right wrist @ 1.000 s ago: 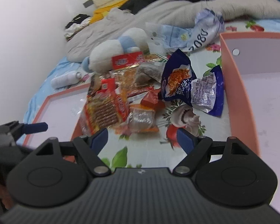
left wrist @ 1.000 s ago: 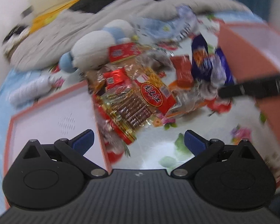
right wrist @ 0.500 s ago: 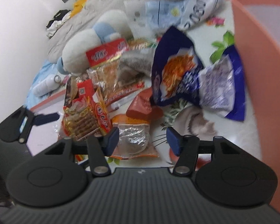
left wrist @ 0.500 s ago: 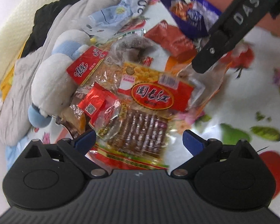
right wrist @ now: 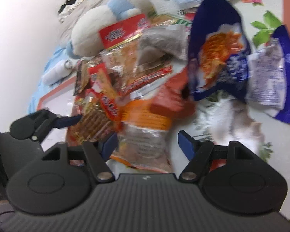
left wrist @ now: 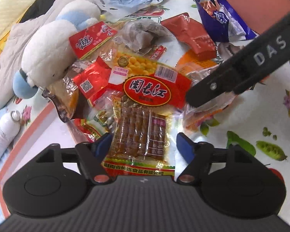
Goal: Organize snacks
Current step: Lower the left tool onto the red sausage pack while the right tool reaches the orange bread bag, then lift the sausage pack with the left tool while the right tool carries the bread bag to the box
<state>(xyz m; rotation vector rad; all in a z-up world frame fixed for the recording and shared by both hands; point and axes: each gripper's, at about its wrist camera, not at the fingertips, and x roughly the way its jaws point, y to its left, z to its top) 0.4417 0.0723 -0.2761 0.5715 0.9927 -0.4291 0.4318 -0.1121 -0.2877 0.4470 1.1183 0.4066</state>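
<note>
Two grippers have come down onto the snack pile within the last second. The left gripper (left wrist: 144,145) has just been closing; its jaws stand apart, straddling the red-labelled packet of brown sticks (left wrist: 143,127) at lower centre of its view, pads not yet pressing. That packet's long axis runs up the frame, label end away from the camera.

The right gripper (right wrist: 147,145) has just been reopening slightly; its jaws stand apart around the clear orange-edged pouch (right wrist: 145,139), lower centre, long axis likewise up the frame. That view is blurred, so contact cannot be confirmed.

Judgement: both pickups are imminent, neither secured. The pink tray (left wrist: 36,123) lies at lower left.
</note>
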